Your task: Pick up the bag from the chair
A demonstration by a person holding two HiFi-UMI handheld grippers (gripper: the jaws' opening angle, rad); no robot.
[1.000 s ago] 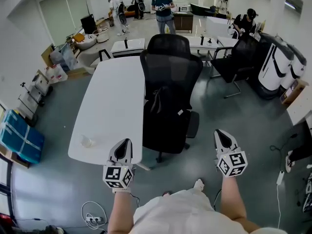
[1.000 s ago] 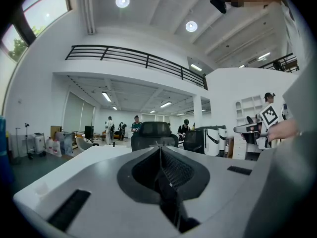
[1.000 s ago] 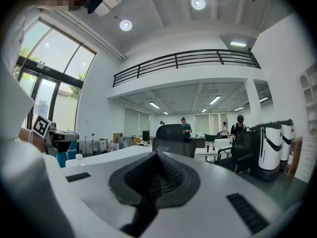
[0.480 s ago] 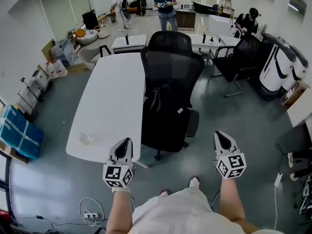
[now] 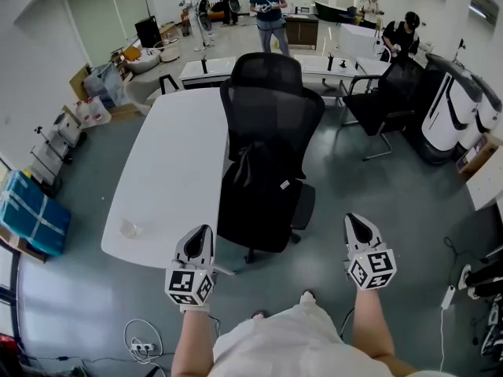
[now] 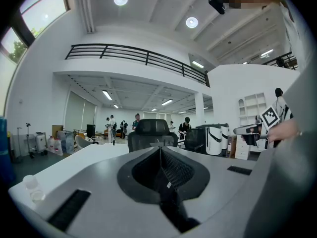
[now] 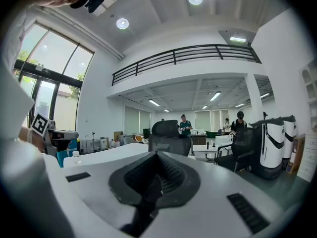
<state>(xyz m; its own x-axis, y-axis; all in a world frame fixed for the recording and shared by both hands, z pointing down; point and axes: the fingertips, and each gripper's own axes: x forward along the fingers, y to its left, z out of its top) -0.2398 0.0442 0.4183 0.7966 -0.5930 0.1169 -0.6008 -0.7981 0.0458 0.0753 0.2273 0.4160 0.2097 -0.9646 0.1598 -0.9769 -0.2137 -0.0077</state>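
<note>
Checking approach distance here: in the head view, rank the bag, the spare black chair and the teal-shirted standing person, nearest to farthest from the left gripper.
1. bag, hung on the chair just ahead and right of the left gripper.
2. spare black chair, farther off at right.
3. standing person, at the room's far end.

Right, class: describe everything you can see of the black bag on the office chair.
The bag is black, soft, seemingly fabric, hanging slack down the backrest of the black office chair, beside the white table. Dark straps bunch near its top and a small white tag shows on it. Nothing but the chair visibly touches it.
</note>
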